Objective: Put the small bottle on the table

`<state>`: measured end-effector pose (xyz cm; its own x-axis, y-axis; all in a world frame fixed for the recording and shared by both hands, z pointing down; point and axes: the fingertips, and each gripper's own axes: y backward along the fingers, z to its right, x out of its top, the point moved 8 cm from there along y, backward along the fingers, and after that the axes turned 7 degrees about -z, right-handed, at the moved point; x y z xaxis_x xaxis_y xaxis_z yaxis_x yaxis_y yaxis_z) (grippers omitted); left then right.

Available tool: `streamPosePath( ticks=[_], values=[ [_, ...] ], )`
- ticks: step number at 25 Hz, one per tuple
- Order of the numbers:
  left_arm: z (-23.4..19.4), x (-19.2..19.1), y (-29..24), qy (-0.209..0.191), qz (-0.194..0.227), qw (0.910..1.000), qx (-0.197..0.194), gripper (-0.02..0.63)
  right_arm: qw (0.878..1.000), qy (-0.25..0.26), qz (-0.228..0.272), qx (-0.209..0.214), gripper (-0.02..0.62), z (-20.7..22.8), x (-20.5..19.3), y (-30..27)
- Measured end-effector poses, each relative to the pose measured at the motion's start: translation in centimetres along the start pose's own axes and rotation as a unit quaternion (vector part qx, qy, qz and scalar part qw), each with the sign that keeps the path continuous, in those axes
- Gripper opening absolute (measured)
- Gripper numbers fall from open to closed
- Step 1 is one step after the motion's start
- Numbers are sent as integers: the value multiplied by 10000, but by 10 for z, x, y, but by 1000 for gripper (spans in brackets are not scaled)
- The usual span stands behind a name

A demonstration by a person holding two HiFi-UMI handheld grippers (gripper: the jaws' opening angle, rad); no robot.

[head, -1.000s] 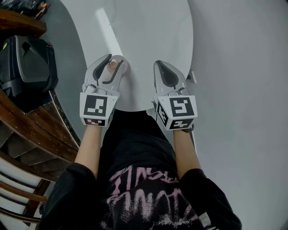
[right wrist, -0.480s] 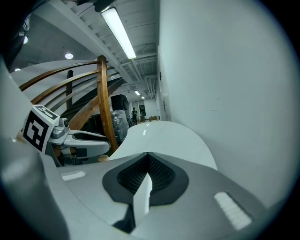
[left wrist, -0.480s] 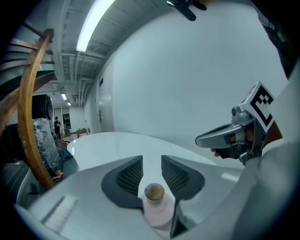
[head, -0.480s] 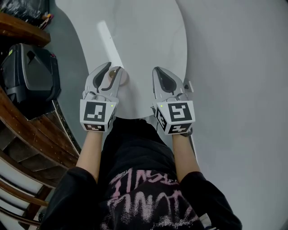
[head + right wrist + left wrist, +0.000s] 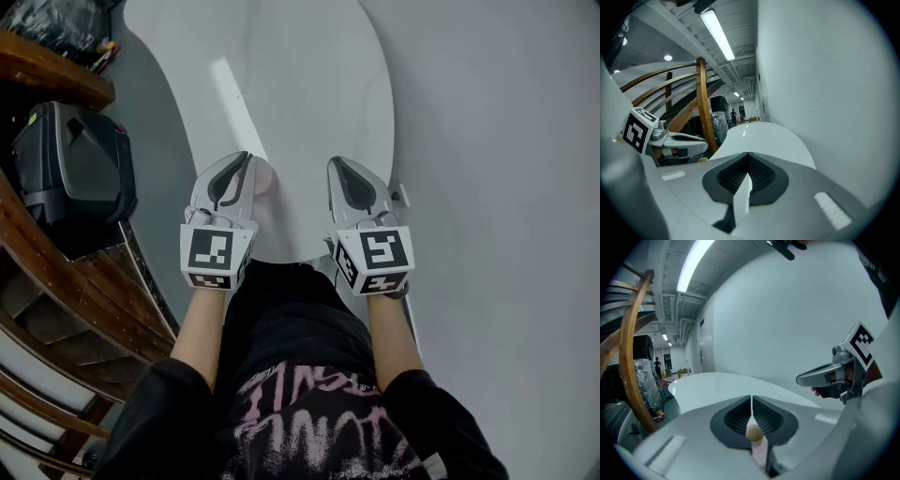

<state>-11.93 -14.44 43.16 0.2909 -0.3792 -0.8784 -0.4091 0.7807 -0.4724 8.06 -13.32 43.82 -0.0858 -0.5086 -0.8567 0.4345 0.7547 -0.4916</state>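
The small bottle, pinkish with a cork top, sits in the seam of my left gripper, whose jaws are shut on it. From the head view the bottle pokes out at the right side of the left gripper, just above the white table near its front edge. My right gripper hangs beside it to the right, jaws shut with nothing between them. Each gripper shows in the other's view: the right gripper and the left gripper.
A black case stands on the floor at the left, beside curved wooden rails. A white wall runs along the table's right side. The person's black shirt fills the bottom of the head view.
The head view has shifted a little. The left gripper has turned slightly, so the bottle shows at its right side instead of between the jaws. The right gripper keeps its place.
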Motion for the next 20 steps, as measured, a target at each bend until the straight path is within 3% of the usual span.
streamPosePath(
  ticks=[20],
  values=[
    [-6, 23, 2, -133, 148, 9998, 5, 0, 9995, 31, 323, -39, 20, 2, 25, 6]
  ],
)
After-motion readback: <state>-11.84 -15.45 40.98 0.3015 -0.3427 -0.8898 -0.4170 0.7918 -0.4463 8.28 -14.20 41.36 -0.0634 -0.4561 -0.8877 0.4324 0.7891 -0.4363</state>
